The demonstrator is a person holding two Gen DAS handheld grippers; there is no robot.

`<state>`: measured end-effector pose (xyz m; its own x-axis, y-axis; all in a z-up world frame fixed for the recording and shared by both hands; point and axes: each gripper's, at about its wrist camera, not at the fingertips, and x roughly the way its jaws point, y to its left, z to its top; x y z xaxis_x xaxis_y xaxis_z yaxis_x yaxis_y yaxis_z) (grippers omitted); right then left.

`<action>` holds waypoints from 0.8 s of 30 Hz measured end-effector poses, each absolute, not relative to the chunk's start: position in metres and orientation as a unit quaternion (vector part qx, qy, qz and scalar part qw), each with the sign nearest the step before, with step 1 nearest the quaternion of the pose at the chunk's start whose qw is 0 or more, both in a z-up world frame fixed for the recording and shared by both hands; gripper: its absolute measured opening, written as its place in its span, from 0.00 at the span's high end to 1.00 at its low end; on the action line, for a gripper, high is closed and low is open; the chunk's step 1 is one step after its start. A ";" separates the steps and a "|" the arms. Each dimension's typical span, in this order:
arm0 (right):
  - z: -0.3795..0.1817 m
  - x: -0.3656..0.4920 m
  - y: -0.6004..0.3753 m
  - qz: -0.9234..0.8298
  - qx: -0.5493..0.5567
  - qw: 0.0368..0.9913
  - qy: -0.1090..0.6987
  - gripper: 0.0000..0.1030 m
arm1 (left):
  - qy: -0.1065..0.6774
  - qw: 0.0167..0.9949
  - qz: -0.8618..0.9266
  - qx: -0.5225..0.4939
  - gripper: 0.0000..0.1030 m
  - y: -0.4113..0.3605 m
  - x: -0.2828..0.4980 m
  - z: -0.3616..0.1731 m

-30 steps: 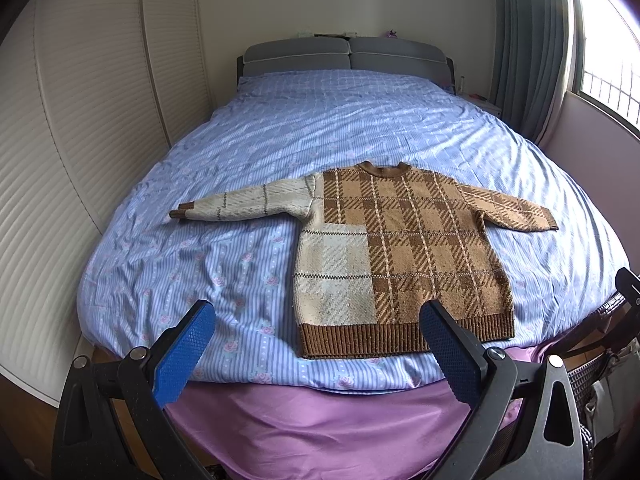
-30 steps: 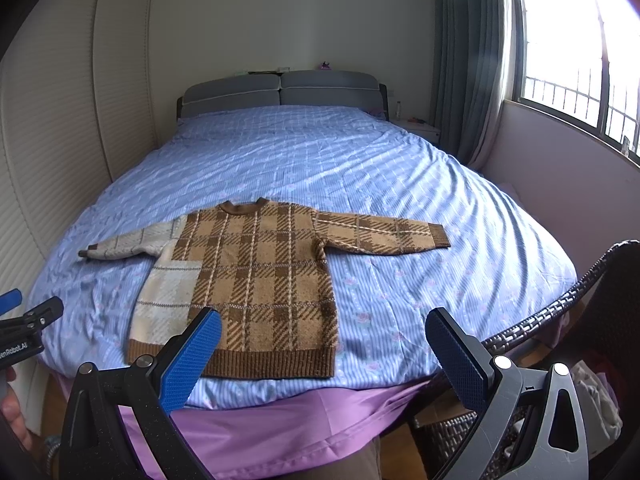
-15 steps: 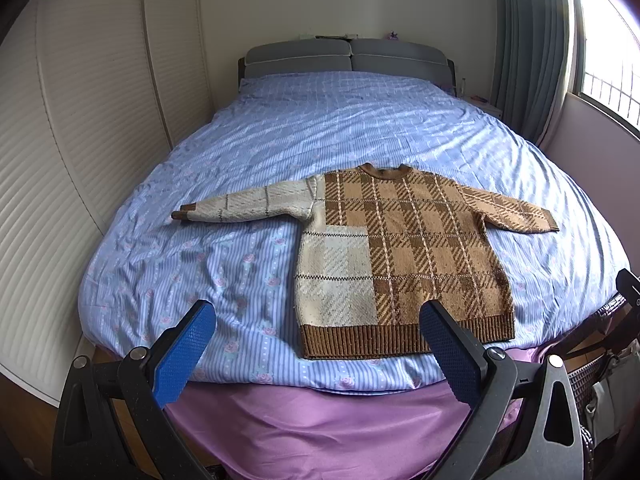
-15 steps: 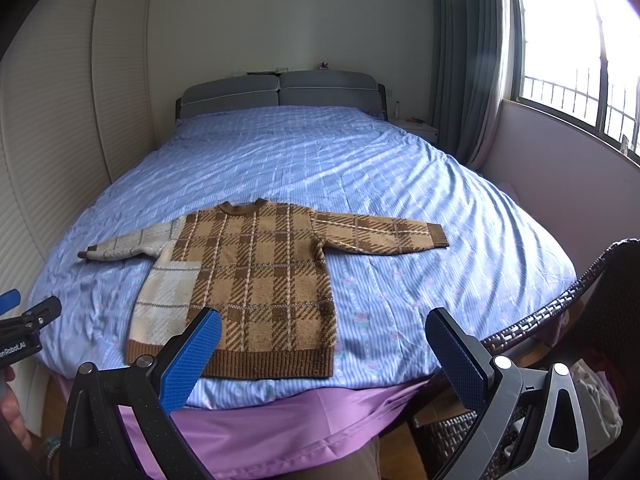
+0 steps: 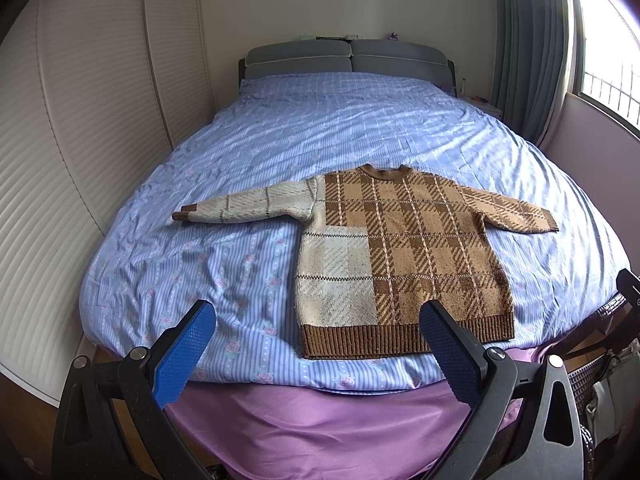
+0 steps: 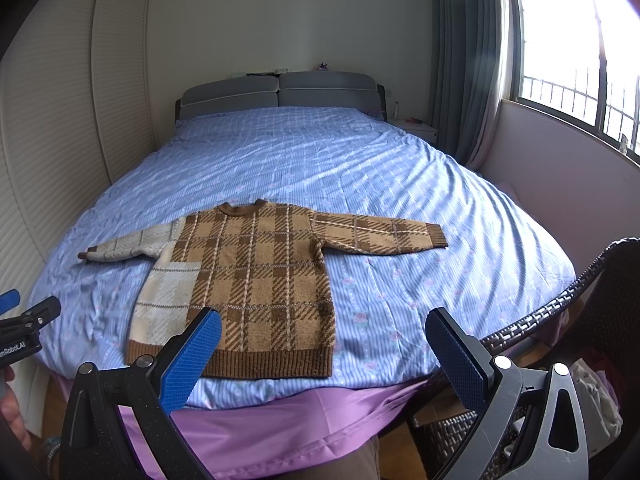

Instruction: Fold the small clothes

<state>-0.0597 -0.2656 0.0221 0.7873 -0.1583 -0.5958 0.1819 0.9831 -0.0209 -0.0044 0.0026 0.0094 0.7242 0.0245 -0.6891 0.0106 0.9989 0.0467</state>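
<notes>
A small brown plaid sweater (image 5: 404, 248) with a cream left panel and cream left sleeve lies flat on the blue bedspread (image 5: 360, 128), sleeves spread, hem toward me near the foot of the bed. It also shows in the right wrist view (image 6: 256, 280). My left gripper (image 5: 318, 322) is open and empty, held above the foot of the bed just short of the hem. My right gripper (image 6: 322, 330) is open and empty, held off the hem's right corner. The left gripper's body (image 6: 24, 328) shows at the left edge of the right wrist view.
A purple sheet (image 5: 312, 420) hangs over the bed's foot. White slatted wardrobe doors (image 5: 80, 120) line the left side. A dark wicker chair (image 6: 560, 312) stands at the bed's right foot corner. A grey headboard (image 6: 280, 94), curtains and a window are at the back and right.
Both views have shifted very slightly; the sweater has not moved and both grippers stay open.
</notes>
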 end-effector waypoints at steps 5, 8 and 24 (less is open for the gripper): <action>0.022 -0.061 -0.268 -0.091 0.017 0.945 0.313 0.00 | 0.372 0.928 0.004 0.023 0.00 0.003 -0.004 0.010; 0.022 -0.063 -0.269 -0.092 0.018 0.945 0.313 0.00 | 0.370 0.929 0.004 0.024 0.00 0.002 -0.005 0.009; 0.022 -0.063 -0.270 -0.091 0.019 0.946 0.312 0.00 | 0.370 0.929 0.004 0.024 0.00 0.002 -0.005 0.009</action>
<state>-0.0628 -0.2698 0.0220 0.7887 -0.1613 -0.5933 0.1846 0.9826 -0.0217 -0.0052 0.0022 0.0092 0.7260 0.0256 -0.6872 0.0101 0.9988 0.0478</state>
